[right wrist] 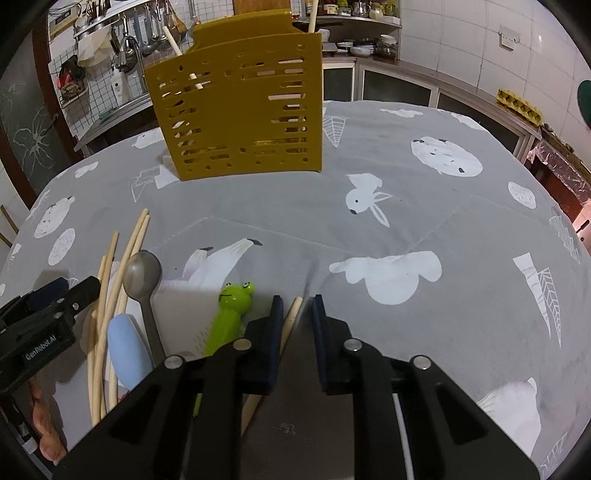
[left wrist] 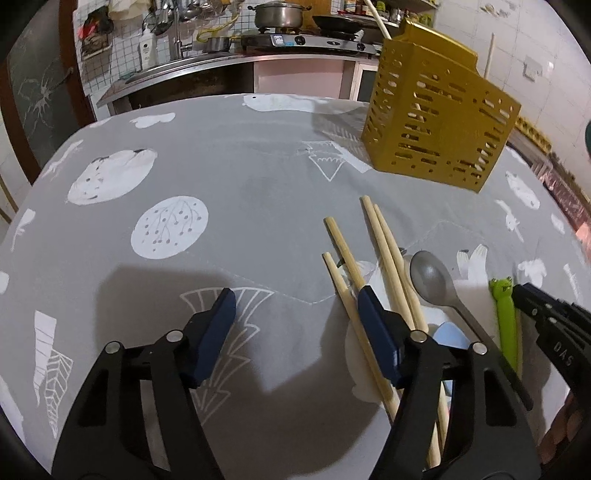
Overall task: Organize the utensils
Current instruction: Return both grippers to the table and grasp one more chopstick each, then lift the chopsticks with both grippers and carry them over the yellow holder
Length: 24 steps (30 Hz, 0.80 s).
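The utensils lie loose near the table's [right wrist: 424, 192] near edge, towards its left side in the right wrist view: a cluster of wooden chopsticks [left wrist: 384, 254] pointing away from the near edge, a grey metal spoon [left wrist: 432, 277] just to their right with its bowl facing up, a pale blue handle [right wrist: 123, 350] lying against the chopsticks and spoon, and a green frog-headed utensil [right wrist: 231, 310] further right. One more chopstick [right wrist: 290, 321] lies apart from the cluster, to the right of the frog piece. A yellow slotted holder [right wrist: 240, 110] stands upright near the far edge, well apart from the loose pieces, with two sticks already rising from its top.

The left gripper [left wrist: 297, 310] hovers over the cloth with its blue pads spread wide and nothing between them; its right pad [left wrist: 373, 325] sits over the chopstick cluster. The right gripper [right wrist: 297, 314] has its pads drawn close, with a narrow gap remaining, and the lone chopstick runs up into that gap beside the left pad; whether the pads actually press on it cannot be told.

The table wears a grey cloth printed with white animals and leaves. Behind it run a kitchen counter [left wrist: 221, 66] with a stove and a steel pot [left wrist: 279, 14].
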Motion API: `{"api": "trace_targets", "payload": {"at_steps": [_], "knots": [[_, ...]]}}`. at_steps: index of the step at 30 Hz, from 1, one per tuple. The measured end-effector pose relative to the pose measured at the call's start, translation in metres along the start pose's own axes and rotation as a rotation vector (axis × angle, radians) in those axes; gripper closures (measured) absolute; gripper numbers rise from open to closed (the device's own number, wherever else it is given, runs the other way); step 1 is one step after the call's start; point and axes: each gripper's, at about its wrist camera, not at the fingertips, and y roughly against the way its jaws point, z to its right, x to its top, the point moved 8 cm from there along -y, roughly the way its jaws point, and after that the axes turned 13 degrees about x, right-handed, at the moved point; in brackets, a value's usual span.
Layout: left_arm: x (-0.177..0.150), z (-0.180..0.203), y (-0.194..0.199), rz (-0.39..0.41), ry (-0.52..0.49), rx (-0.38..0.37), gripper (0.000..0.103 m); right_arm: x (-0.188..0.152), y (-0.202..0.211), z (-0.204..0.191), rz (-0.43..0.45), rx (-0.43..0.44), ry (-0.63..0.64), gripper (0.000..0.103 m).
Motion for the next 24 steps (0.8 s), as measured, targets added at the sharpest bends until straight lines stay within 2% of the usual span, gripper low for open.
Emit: {"api": "trace_targets", "payload": {"at_steps": [4,6,9,11,12,14,15,24], "knots": [[0.002,0.007,-0.004,-0.008,-0.025,0.019,0.036,0.0,-0.002,-0.001,-0.003,-0.004,0.002,0.087],[0.004,0.01,-0.005,-0.013,-0.033,0.029,0.041,0.002,-0.004,-0.001,-0.007,-0.011,-0.001,0.088],[0.009,0.014,-0.006,-0.026,-0.026,0.03,0.055,0.005,-0.007,-0.002,-0.013,-0.021,0.001,0.092],[0.013,0.018,-0.007,-0.039,-0.024,0.017,0.07,0.007,-0.008,-0.002,-0.013,-0.02,-0.004,0.093],[0.015,0.019,-0.008,-0.046,-0.024,0.019,0.073,0.007,-0.007,-0.001,-0.008,-0.014,-0.012,0.094],[0.018,0.022,-0.009,-0.06,-0.026,0.004,0.09,0.008,-0.007,0.001,-0.004,-0.001,-0.027,0.094],[0.02,0.023,-0.01,-0.065,-0.026,-0.002,0.093,0.008,-0.007,0.002,-0.004,0.003,-0.03,0.094],[0.026,0.023,-0.011,-0.071,0.018,-0.048,0.096,0.017,0.002,0.005,0.024,0.03,-0.05,0.096]]}}
